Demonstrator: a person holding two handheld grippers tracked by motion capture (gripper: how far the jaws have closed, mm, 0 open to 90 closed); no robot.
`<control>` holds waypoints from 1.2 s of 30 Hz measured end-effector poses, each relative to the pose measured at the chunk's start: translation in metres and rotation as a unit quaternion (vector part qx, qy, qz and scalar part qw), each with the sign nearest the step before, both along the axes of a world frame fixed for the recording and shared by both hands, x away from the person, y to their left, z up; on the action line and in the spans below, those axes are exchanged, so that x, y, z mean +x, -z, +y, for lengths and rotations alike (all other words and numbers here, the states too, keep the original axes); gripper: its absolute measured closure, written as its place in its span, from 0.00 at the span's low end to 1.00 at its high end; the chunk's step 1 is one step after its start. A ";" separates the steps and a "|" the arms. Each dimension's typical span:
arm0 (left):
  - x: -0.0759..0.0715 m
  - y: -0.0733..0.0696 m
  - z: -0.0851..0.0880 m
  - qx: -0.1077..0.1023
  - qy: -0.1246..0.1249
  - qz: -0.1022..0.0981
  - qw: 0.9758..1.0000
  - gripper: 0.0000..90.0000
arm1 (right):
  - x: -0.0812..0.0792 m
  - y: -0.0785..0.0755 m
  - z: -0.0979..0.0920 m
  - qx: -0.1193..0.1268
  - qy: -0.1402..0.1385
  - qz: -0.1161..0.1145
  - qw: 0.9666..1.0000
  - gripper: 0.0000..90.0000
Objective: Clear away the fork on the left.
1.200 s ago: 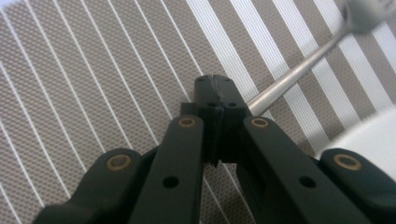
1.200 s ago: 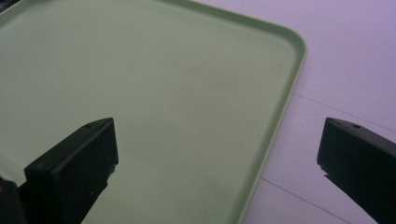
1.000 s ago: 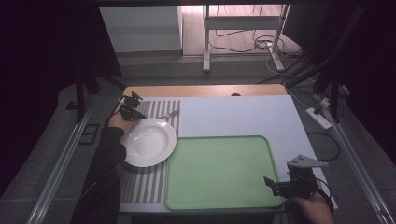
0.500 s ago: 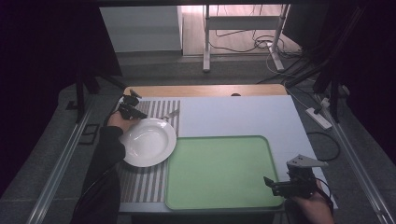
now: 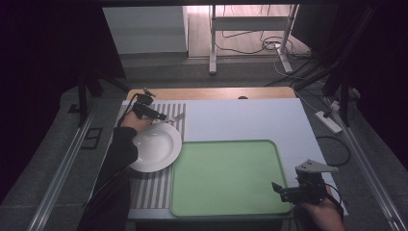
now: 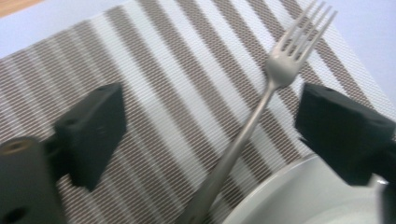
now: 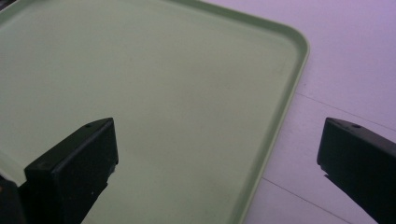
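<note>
A silver fork (image 6: 254, 122) lies on the striped placemat (image 6: 154, 93) with its tines pointing away from me. My left gripper (image 6: 210, 123) is open, one jaw on each side of the fork's handle, apart from it. The white plate (image 5: 155, 147) sits just beside the fork; its rim (image 6: 280, 196) shows under the right jaw. In the high view the left gripper (image 5: 161, 116) reaches over the mat's far part toward the fork (image 5: 177, 117). My right gripper (image 7: 219, 163) hangs open above the near right corner of the green tray (image 7: 154, 84), holding nothing. It appears in the high view as the right gripper (image 5: 279, 190).
The green tray (image 5: 226, 175) lies in the middle of the white table top (image 5: 240, 118), its left edge next to the placemat (image 5: 154, 187). A wooden strip (image 5: 211, 93) runs along the table's far edge. Cables and a stand are on the floor beyond.
The left gripper has crept slightly forward toward the fork. The right gripper has stayed where it was.
</note>
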State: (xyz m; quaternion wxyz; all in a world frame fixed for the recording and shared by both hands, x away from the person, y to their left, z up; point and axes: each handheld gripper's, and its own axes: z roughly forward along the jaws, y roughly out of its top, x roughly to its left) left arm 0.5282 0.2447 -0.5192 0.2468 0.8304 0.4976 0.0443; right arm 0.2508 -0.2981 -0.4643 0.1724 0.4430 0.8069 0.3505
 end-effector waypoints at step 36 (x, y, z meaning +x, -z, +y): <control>0.001 0.006 0.002 0.074 0.058 0.009 0.996 0.79 | 0.000 0.001 0.001 -0.004 -0.004 0.006 1.000 0.00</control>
